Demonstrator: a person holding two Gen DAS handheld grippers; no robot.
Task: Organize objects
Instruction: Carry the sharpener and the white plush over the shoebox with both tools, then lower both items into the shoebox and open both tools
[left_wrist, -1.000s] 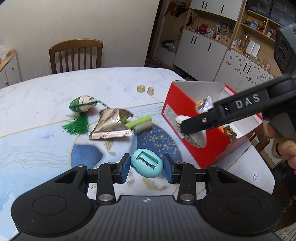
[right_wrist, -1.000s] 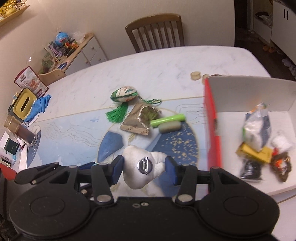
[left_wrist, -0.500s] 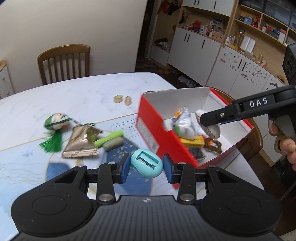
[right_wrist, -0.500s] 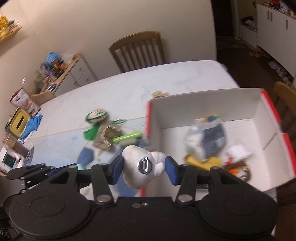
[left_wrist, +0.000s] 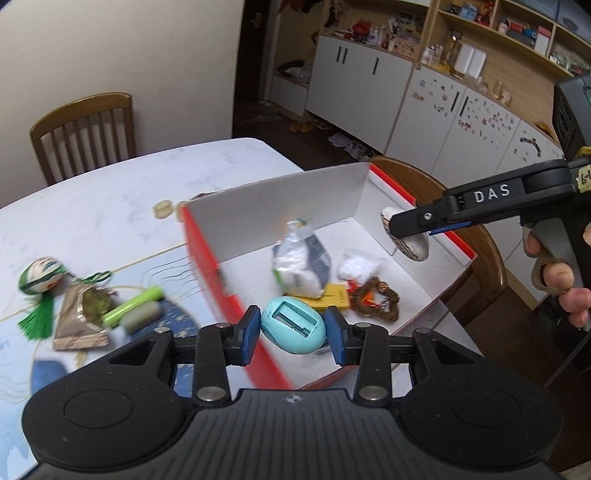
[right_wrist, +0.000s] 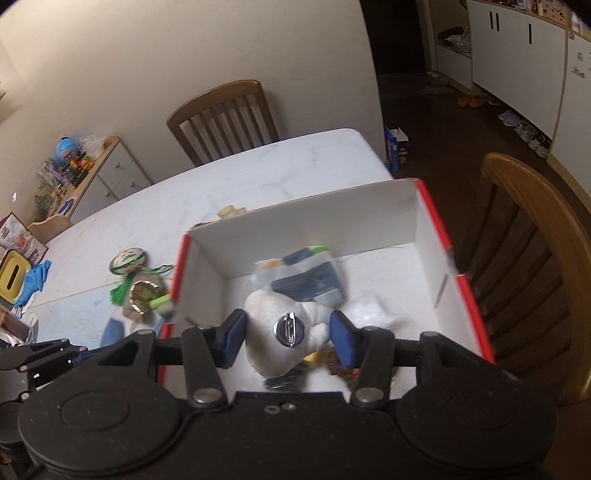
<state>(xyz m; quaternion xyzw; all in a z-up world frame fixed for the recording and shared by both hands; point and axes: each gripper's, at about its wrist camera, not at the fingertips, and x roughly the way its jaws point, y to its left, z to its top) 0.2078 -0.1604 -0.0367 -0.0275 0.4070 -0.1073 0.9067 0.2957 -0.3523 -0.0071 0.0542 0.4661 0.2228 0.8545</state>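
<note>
Teal egg-shaped item (left_wrist: 293, 325): clamped between the blue pads of the left tool (left_wrist: 293, 330), held above the near-left wall of the red box (left_wrist: 218, 258).
White plush piece (right_wrist: 284, 332): gripped by the right tool (right_wrist: 287, 334), a metal clasp on its face, hanging over the inside of the red box.
Red box contents: a clear bag (left_wrist: 301, 266), a yellow block (left_wrist: 334, 297), a brown beaded ring (left_wrist: 378, 301), a white wad (left_wrist: 360, 264).
Left of the red box, on the tabletop (left_wrist: 92, 210): a green lighter (left_wrist: 133, 306), a foil pouch (left_wrist: 79, 321), a green-tasselled ball (left_wrist: 38, 275).
Beyond the red box: two small round pieces (left_wrist: 164, 208).
Right of the red box: a wooden chair (right_wrist: 535, 266).
</note>
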